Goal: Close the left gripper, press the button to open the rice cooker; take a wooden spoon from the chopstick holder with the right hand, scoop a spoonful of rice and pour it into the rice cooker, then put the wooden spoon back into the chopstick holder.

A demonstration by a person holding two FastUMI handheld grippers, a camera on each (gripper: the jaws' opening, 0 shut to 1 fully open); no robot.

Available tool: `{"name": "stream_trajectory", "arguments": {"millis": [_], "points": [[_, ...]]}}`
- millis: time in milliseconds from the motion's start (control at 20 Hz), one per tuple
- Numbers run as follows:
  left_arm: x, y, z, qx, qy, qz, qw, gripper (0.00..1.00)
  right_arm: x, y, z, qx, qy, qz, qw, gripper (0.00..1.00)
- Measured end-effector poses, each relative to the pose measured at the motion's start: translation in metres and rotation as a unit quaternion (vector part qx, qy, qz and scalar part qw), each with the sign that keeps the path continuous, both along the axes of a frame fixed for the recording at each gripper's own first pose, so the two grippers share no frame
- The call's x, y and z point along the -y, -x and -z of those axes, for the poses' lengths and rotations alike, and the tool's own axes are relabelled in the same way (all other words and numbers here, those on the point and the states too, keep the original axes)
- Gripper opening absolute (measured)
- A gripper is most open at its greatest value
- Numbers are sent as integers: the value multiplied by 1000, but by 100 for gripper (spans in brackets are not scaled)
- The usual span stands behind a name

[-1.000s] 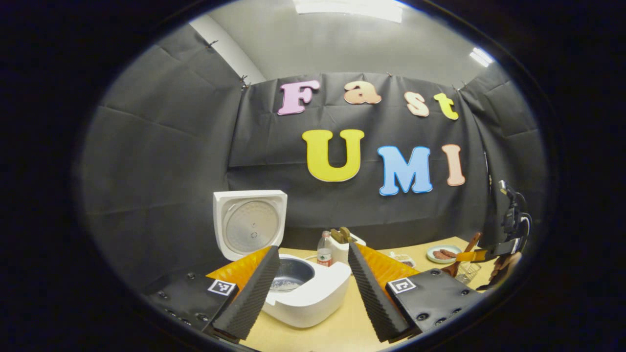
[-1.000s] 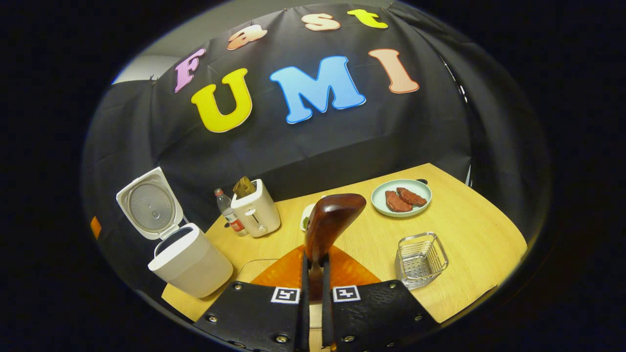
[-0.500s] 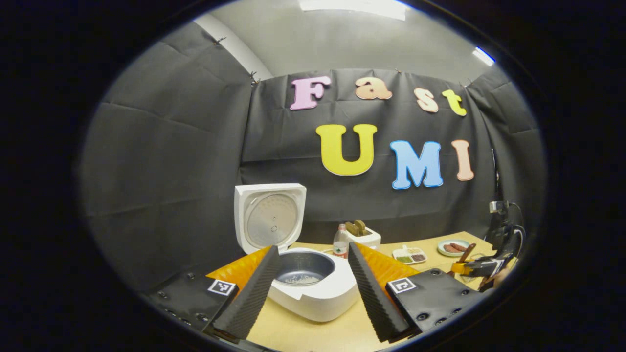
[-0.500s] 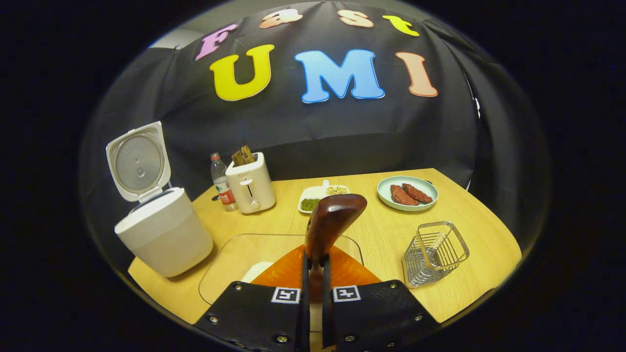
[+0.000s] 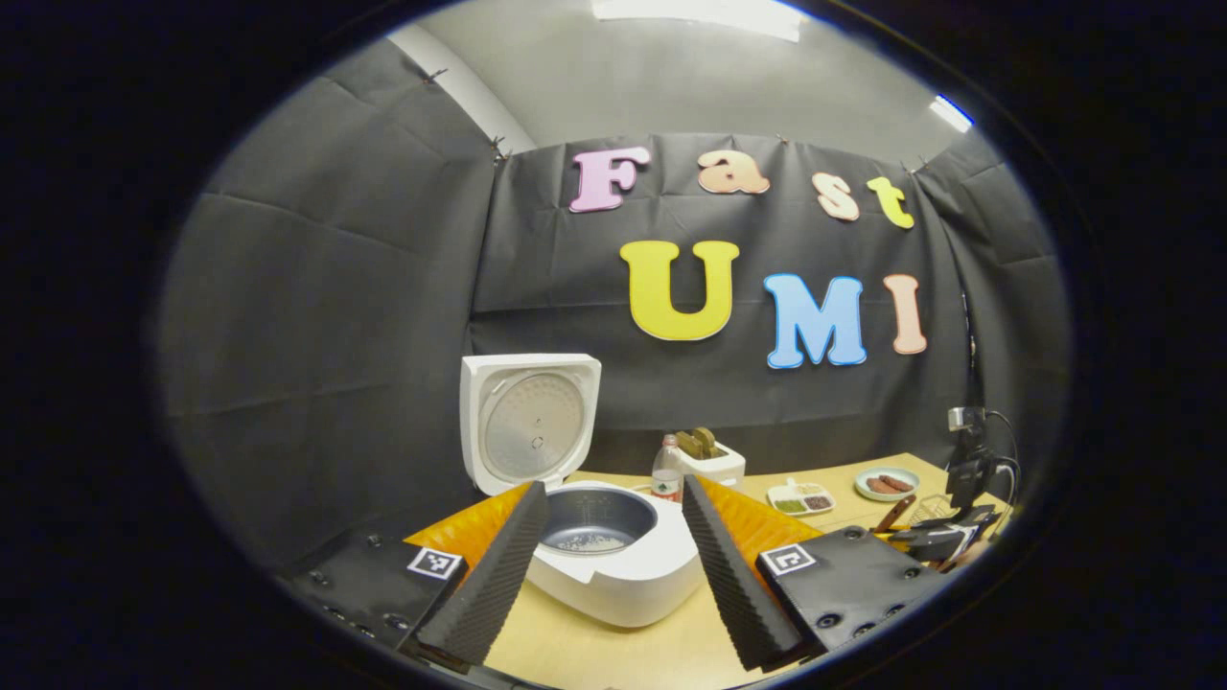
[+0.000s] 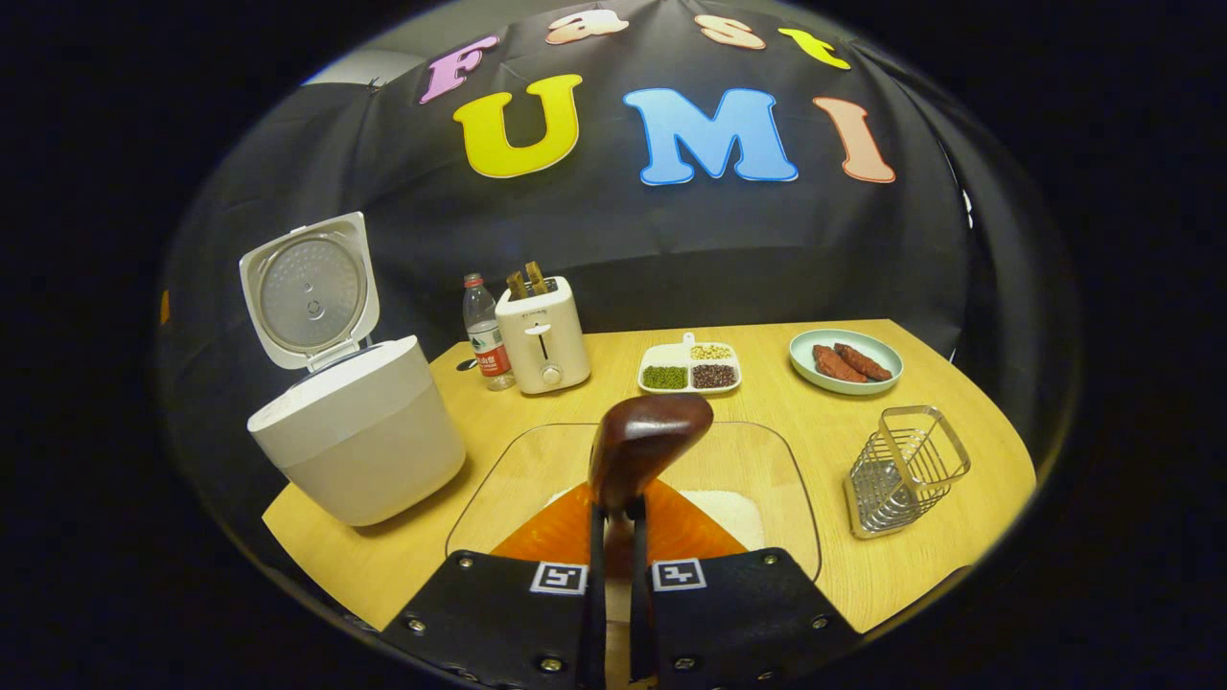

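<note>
**Spoon heading back over the rice tray**

The right gripper (image 6: 613, 537) has been swinging left, clamped on the wooden spoon (image 6: 647, 446), now hovering over the clear rice tray (image 6: 498, 479). The left gripper (image 5: 609, 565) is idling with fingers spread before the open rice cooker (image 5: 613, 565), rice already inside. The chopstick holder (image 6: 906, 470) is waiting empty; returning the spoon remains.

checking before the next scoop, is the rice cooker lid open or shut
Open. The rice cooker lid stands tilted back on its hinge, its inner plate facing out, and the left gripper view shows the bare inner pot.
</note>
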State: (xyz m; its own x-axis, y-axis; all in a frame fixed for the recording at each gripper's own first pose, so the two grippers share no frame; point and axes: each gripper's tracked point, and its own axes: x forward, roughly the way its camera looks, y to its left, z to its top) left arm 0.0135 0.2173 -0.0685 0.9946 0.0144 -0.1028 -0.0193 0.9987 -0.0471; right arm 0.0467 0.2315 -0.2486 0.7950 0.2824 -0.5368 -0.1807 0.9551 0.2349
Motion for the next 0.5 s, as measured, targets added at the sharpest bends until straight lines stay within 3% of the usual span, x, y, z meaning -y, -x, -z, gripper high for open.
{"name": "stream_trajectory", "arguments": {"millis": [300,500], "points": [[-4,1,-9,4,-10,-6,1000,97,9,-7,6,-74,-138,62,986,10],[-9,2,-8,-1,-14,-16,1000,95,29,-12,12,-124,-240,114,956,10]]}}
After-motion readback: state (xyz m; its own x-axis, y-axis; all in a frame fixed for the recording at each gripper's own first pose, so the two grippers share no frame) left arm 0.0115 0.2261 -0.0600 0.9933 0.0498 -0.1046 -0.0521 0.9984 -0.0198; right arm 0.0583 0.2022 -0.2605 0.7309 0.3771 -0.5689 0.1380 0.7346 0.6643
